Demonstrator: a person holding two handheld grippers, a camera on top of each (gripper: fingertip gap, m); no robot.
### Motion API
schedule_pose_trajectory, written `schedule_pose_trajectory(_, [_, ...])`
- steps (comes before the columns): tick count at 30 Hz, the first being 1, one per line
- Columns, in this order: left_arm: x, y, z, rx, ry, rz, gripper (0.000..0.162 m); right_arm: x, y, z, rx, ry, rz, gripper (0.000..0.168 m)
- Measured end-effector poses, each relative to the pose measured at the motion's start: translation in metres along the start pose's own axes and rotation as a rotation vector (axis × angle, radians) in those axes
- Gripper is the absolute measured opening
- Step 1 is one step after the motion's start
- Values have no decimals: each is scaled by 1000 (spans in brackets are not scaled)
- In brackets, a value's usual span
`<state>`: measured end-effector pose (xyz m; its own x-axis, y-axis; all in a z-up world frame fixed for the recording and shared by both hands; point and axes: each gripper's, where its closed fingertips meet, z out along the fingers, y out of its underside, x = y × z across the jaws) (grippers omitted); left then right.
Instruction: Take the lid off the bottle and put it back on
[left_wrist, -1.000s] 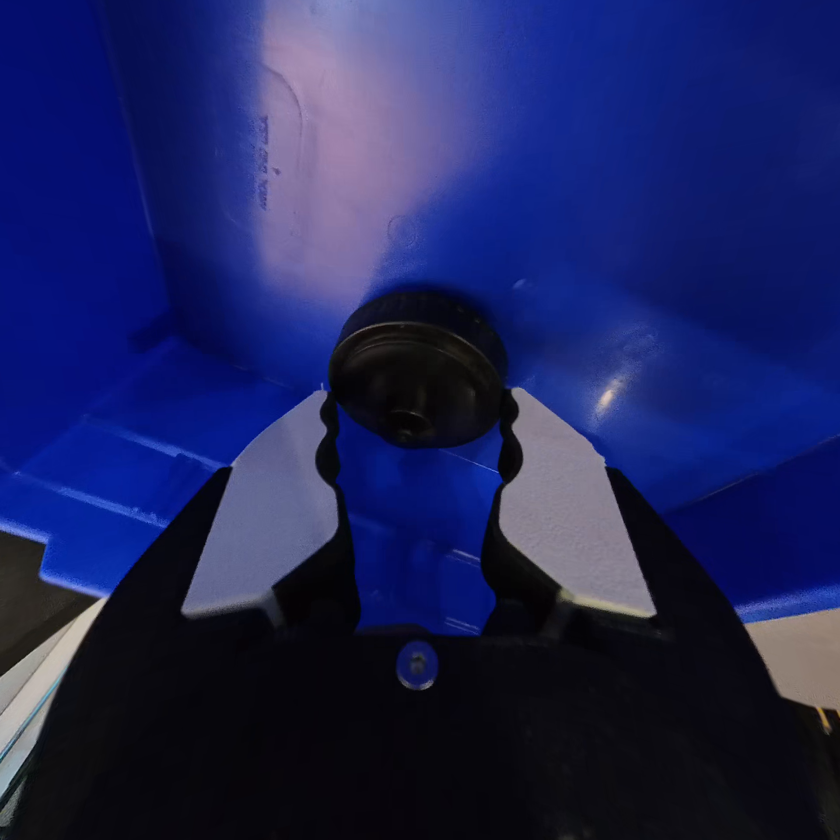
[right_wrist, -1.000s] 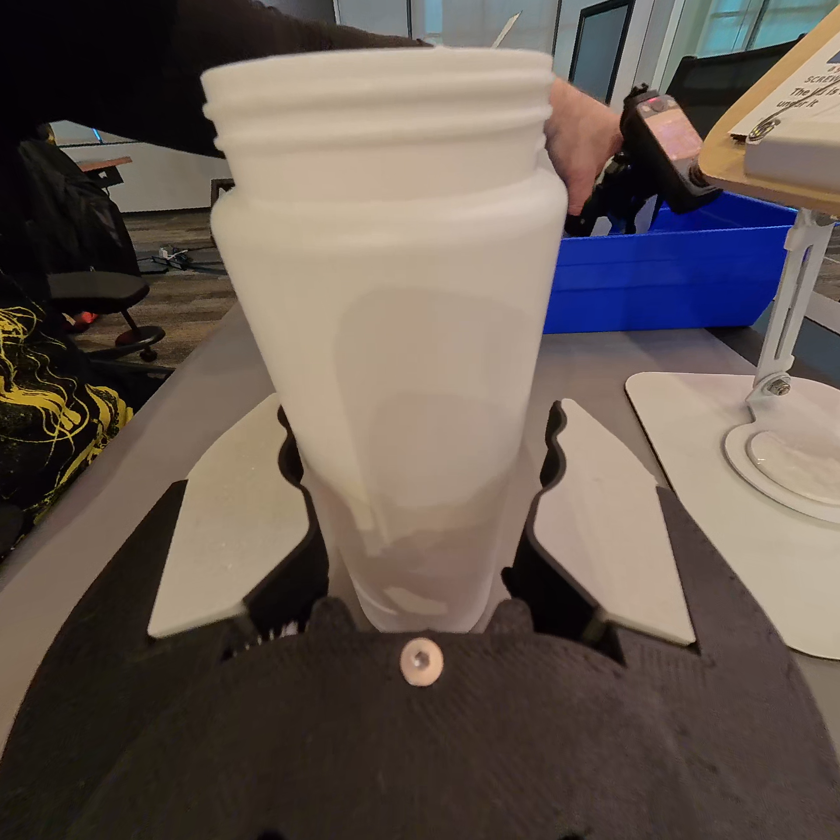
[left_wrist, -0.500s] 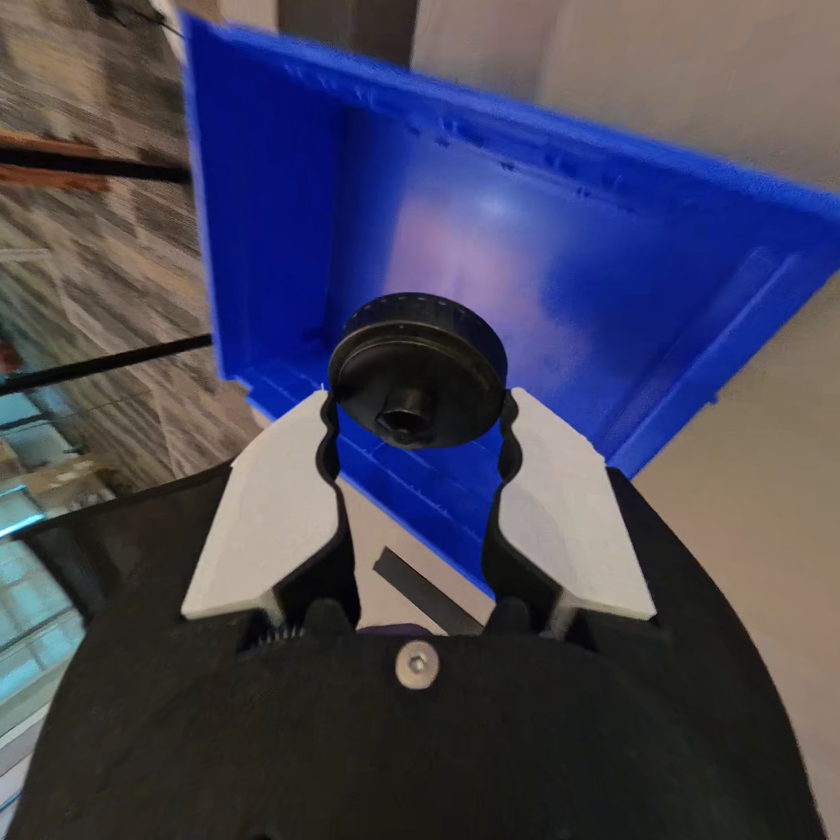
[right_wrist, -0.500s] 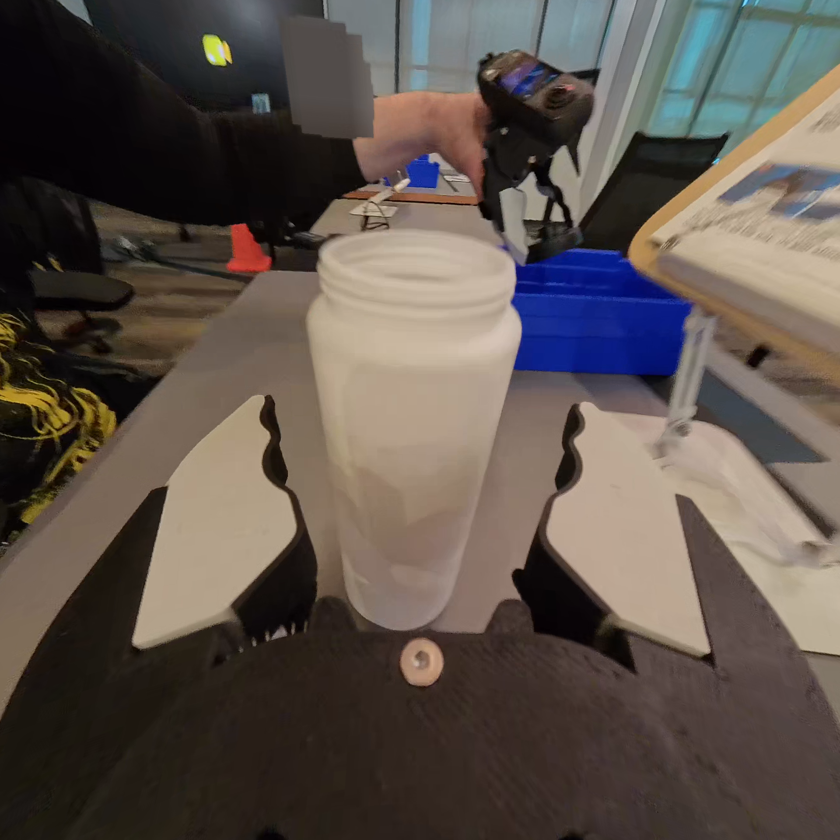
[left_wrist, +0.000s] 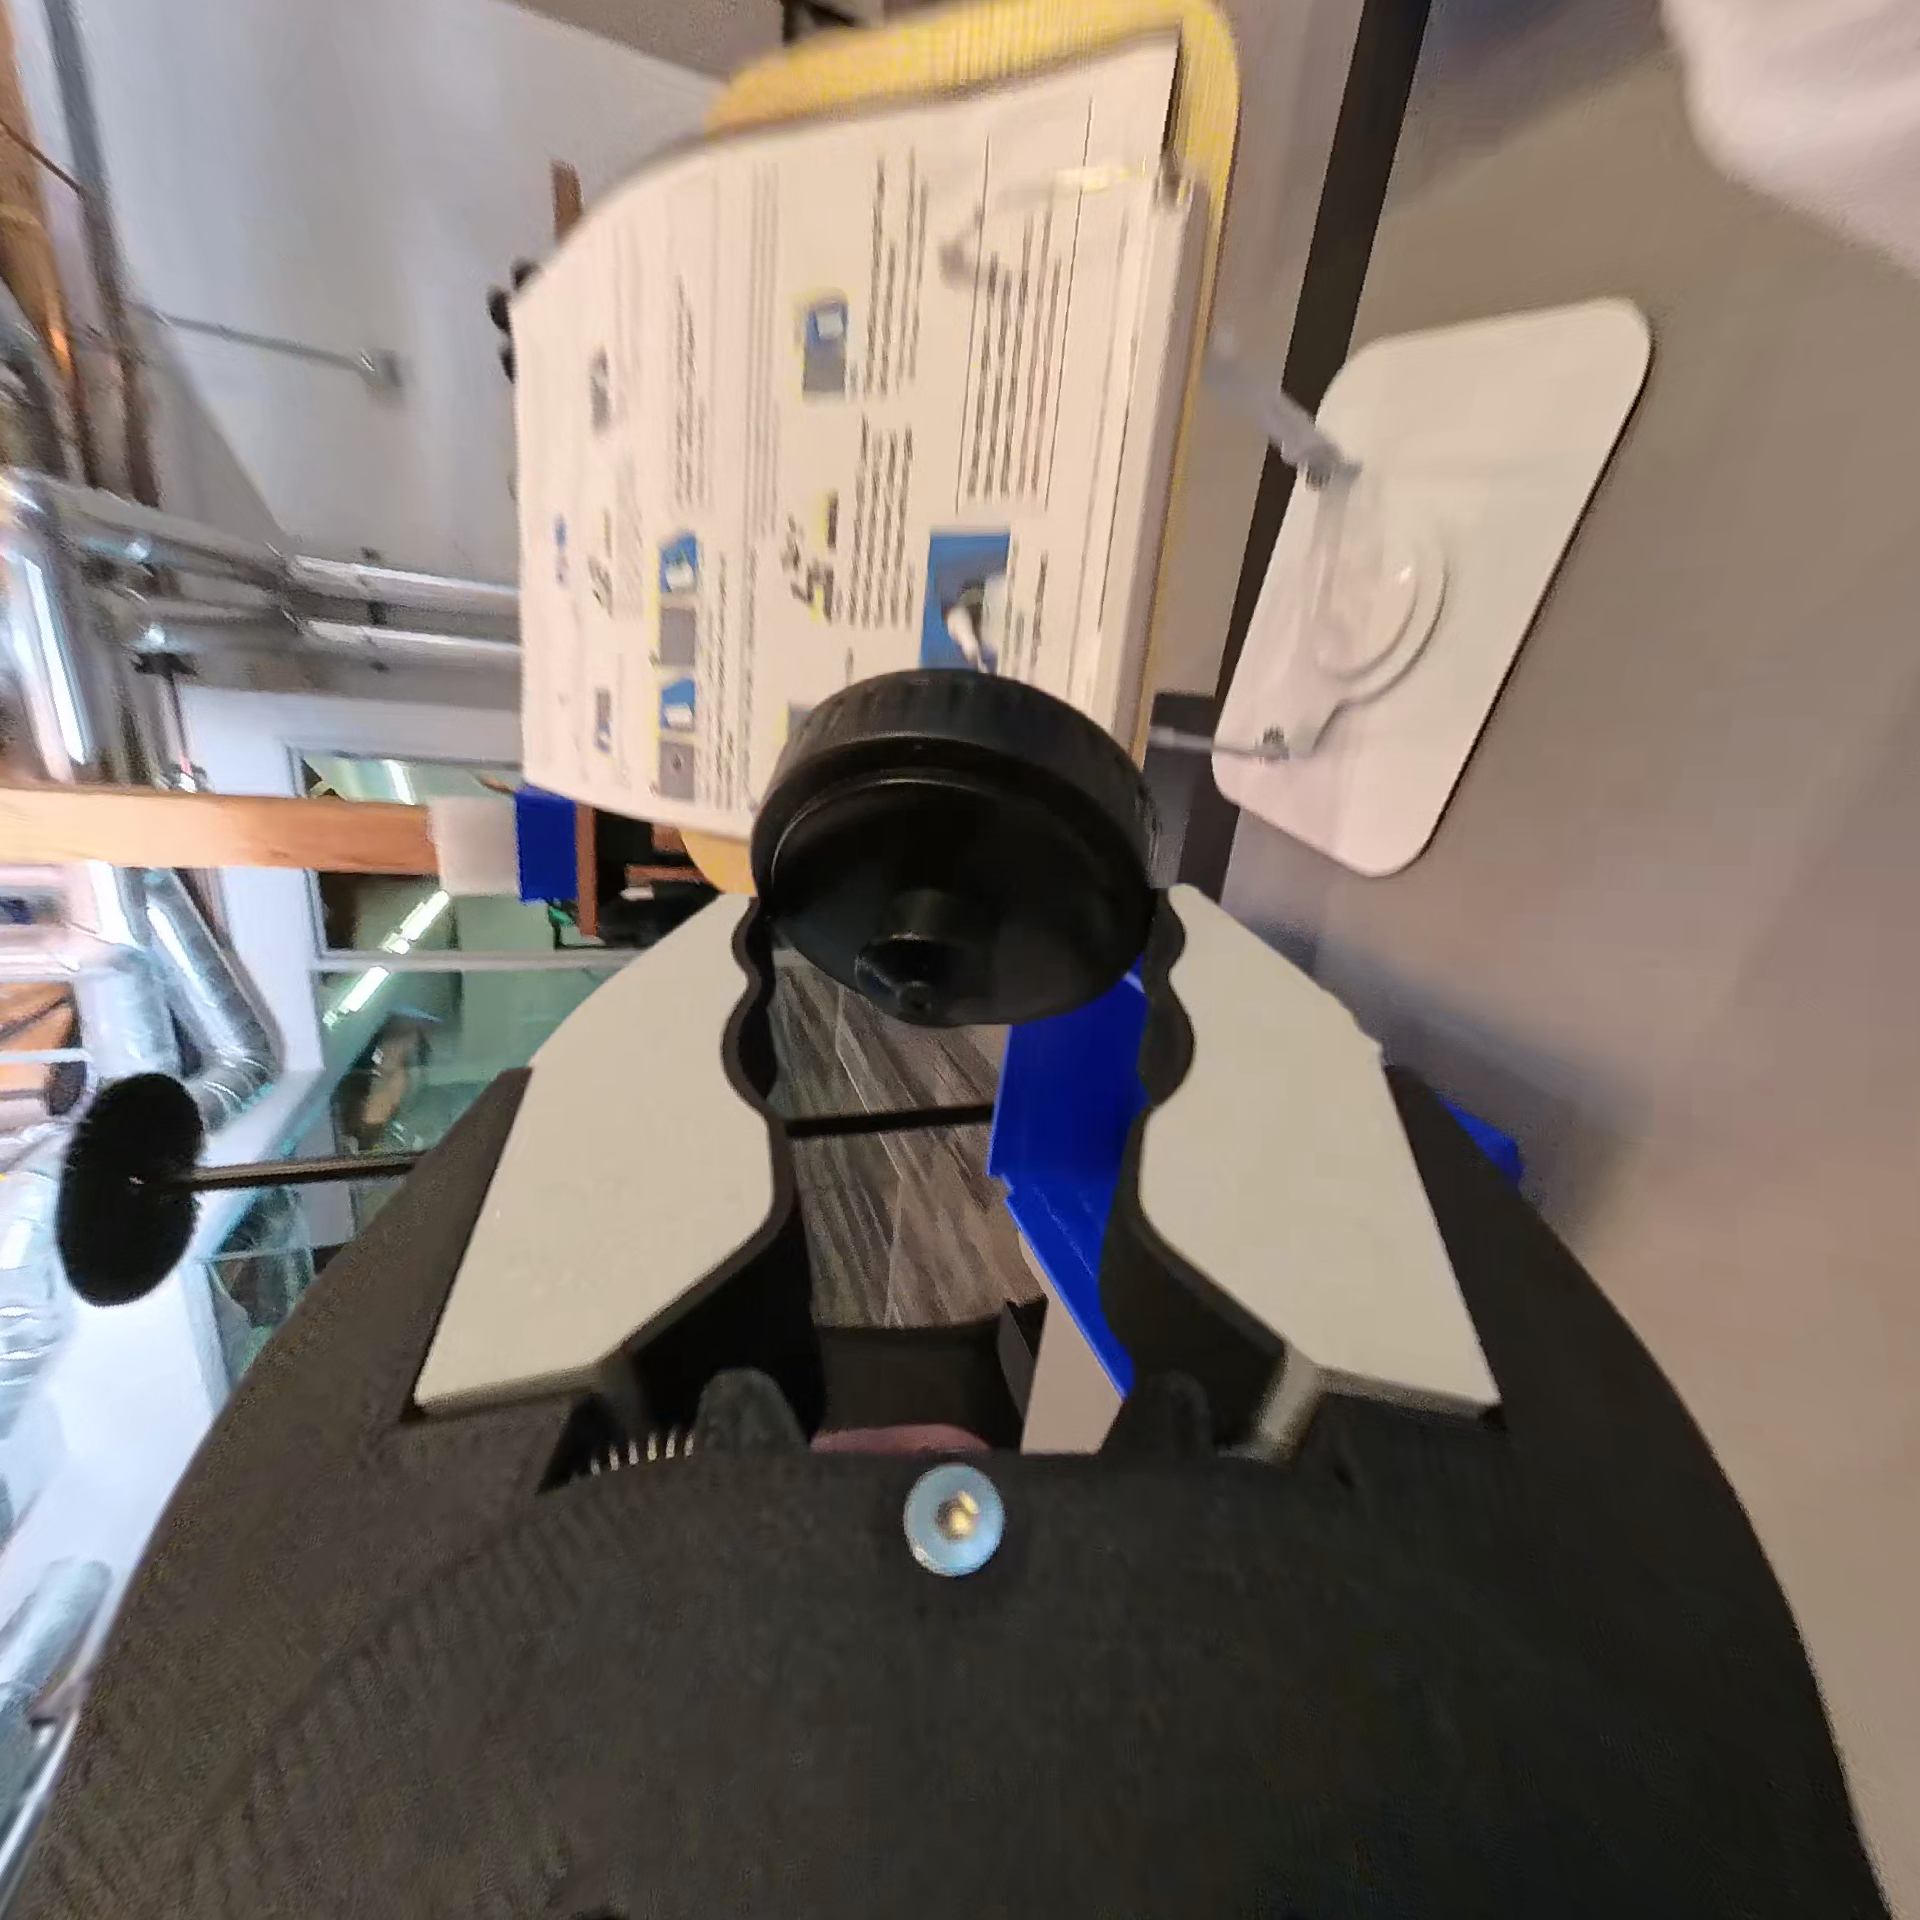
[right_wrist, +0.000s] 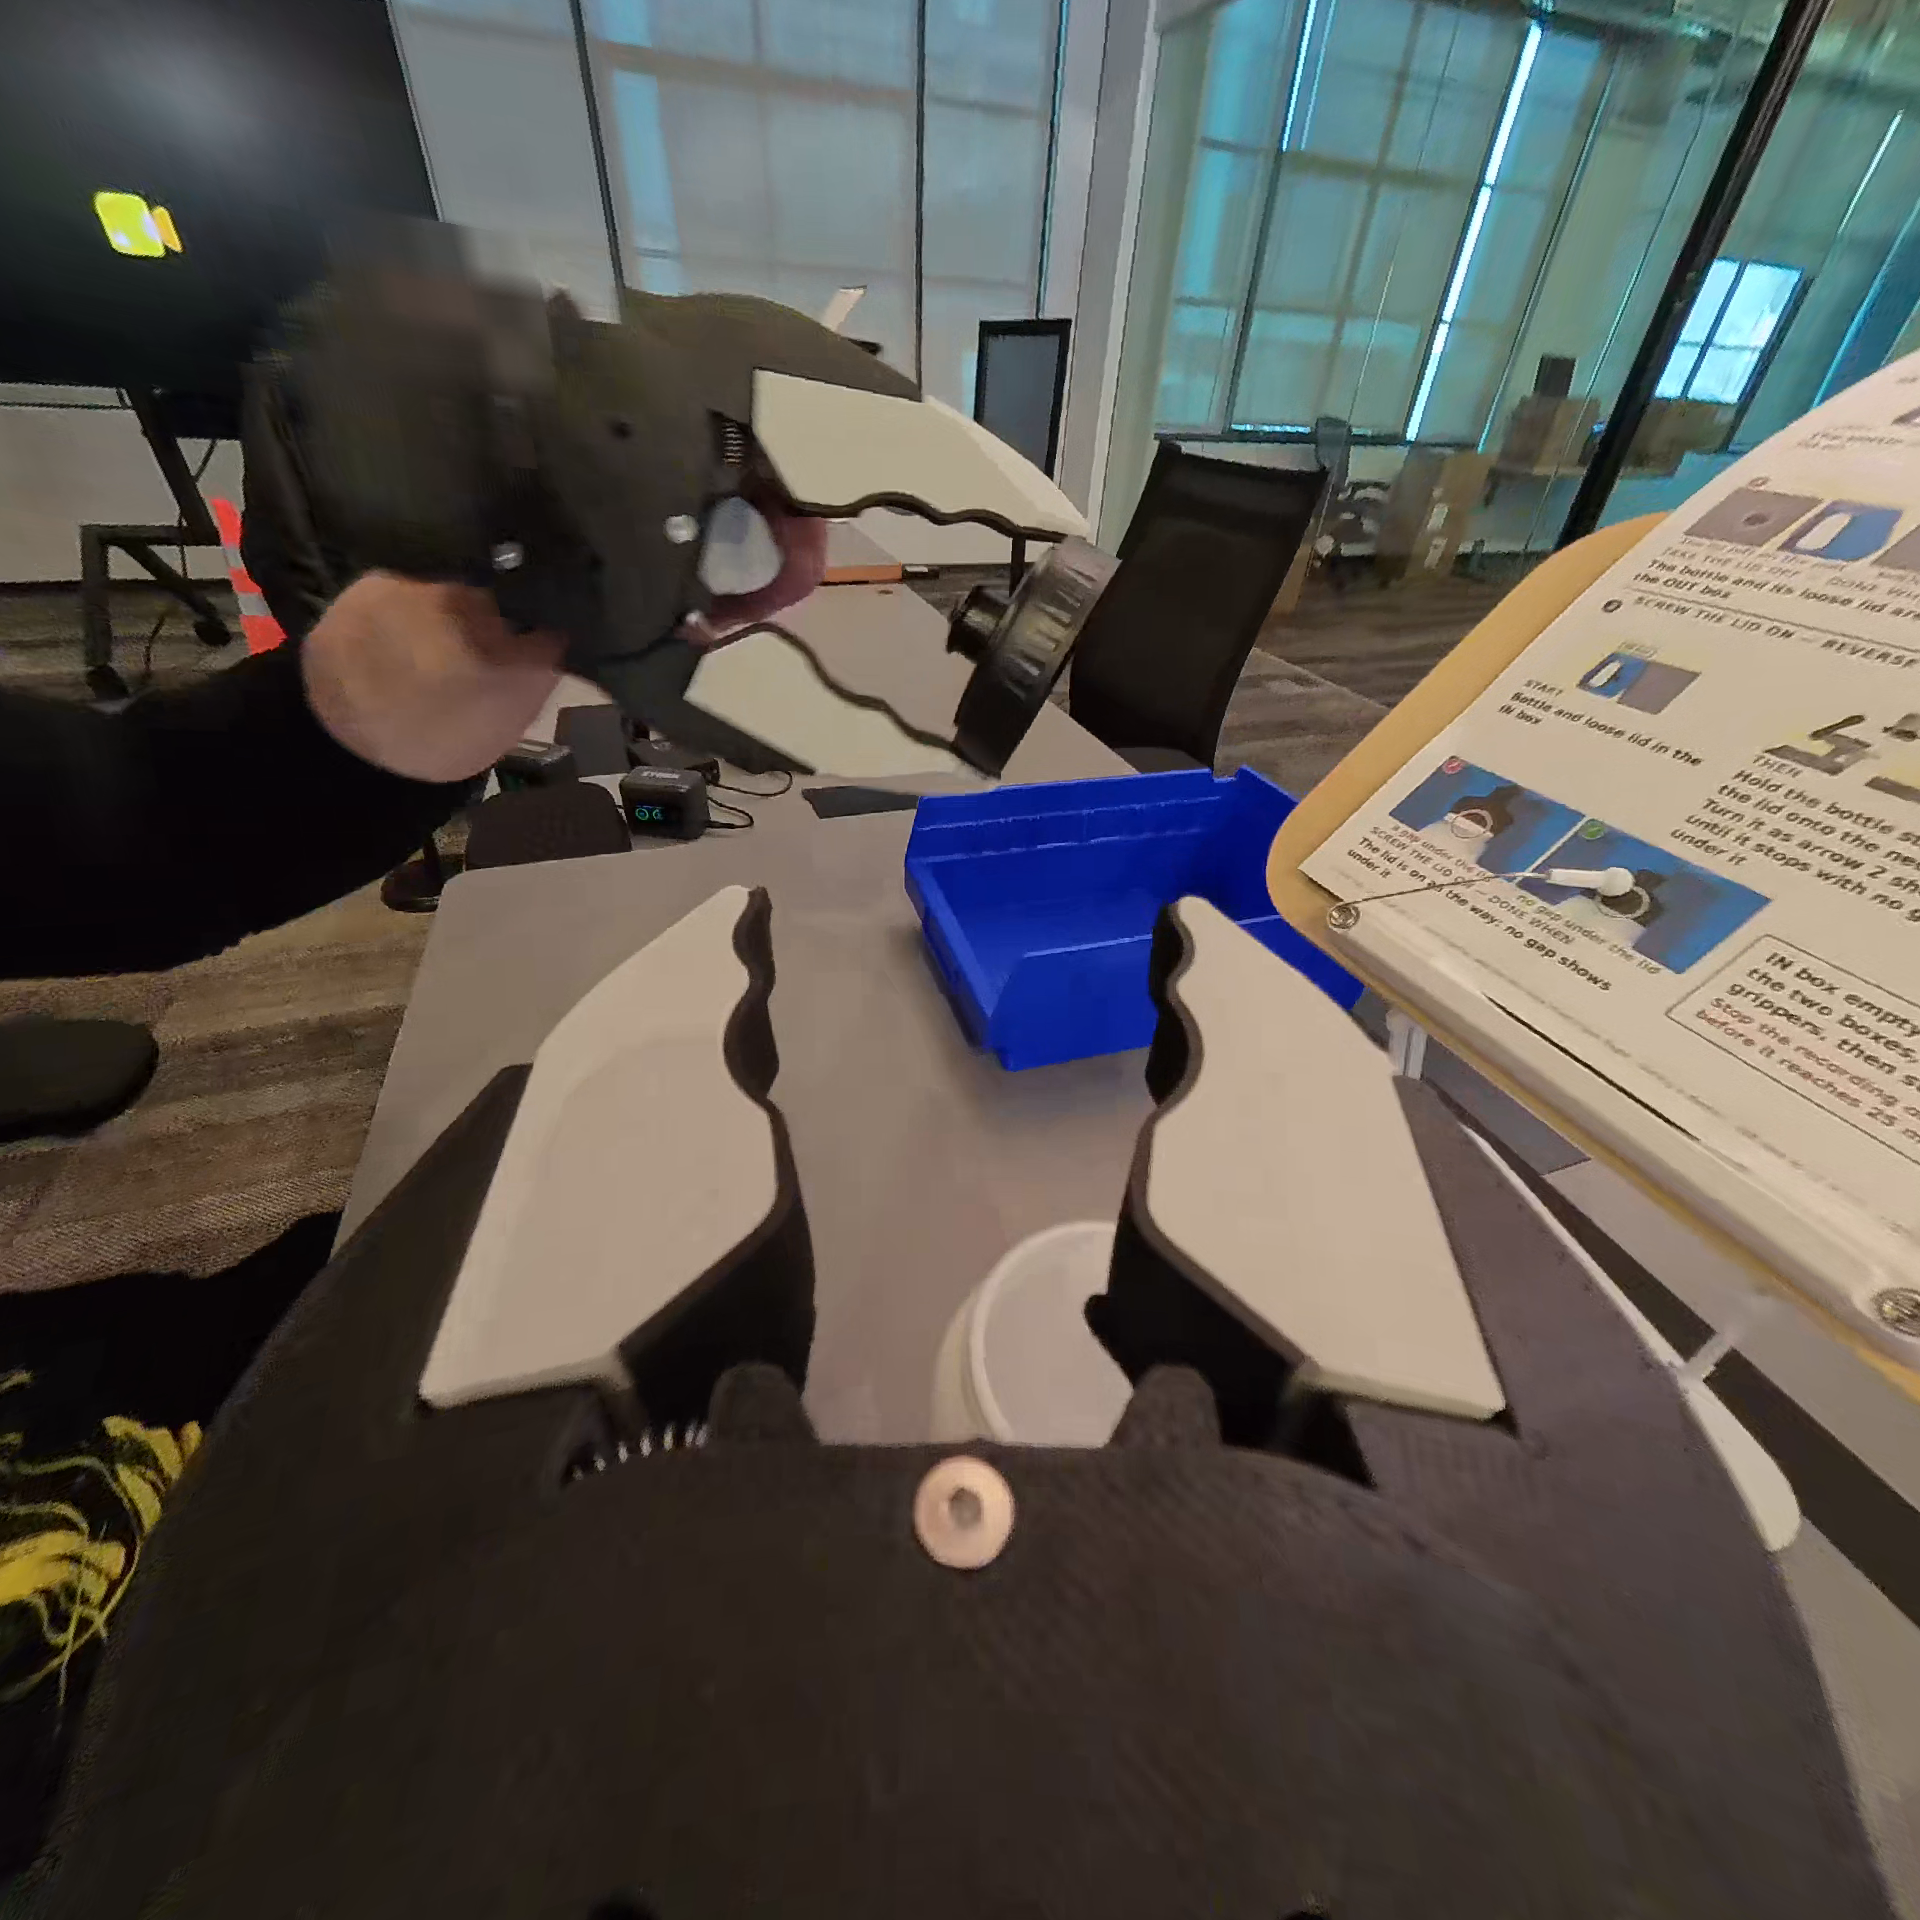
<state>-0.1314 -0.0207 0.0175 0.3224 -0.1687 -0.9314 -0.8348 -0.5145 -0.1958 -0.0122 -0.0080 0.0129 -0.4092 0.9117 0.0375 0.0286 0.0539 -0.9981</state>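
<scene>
Black ribbed plastic is what your left gripper (left_wrist: 951, 925) has clamped between its fingertips: the round screw lid (left_wrist: 951, 868) of the bottle, pinched by its rim, and the gripper is rolled on its side. In the right wrist view that lid (right_wrist: 1023, 655) hangs in the air above the far part of the grey table (right_wrist: 644, 935), well apart from the bottle. Farther right on the table sits the open blue plastic bin (right_wrist: 1049, 914), and beyond it the tilted board of printed instruction sheets (right_wrist: 1662, 831) on its white stand.

Your right gripper (right_wrist: 961, 997) has its jaws spread wide and grips nothing. The white translucent plastic bottle (right_wrist: 1023, 1335) stands uncapped just below and between its fingers, only the open mouth showing.

The lid is off, so you look to be on the return step. Next, steady the bottle's body with your right gripper, turn the lid level, bring it square over the neck, and only then twist.
</scene>
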Motion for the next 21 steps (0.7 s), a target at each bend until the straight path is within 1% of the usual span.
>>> schedule_pose_trajectory(4, [8, -52, -13, 81, -39, 38, 68, 5, -6, 14, -25, 6, 56, 69])
schedule_pose_trajectory(7, [12, -77, -17, 117, -69, 81, 68, 4, -11, 16, -31, -15, 82, 63])
schedule_pose_trajectory(9, [20, -88, -17, 140, -39, 98, 68, -2, -14, 15, -22, -58, 87, 46])
schedule_pose_trajectory(11, [22, -96, -16, 156, -43, 108, 68, -5, -14, 13, -20, -82, 91, 30])
schedule_pose_trajectory(14, [22, -102, -16, 172, -49, 95, 68, -5, -14, 8, -8, -107, 111, 27])
schedule_pose_trajectory(17, [18, -111, -25, 250, -43, 57, 68, -9, -23, -3, 54, -193, 166, 25])
schedule_pose_trajectory(18, [16, -115, -30, 292, -30, 29, 71, -12, -28, -8, 85, -237, 193, 24])
schedule_pose_trajectory(21, [8, -125, -42, 404, 23, -100, 96, -17, -41, -24, 176, -375, 292, 24])
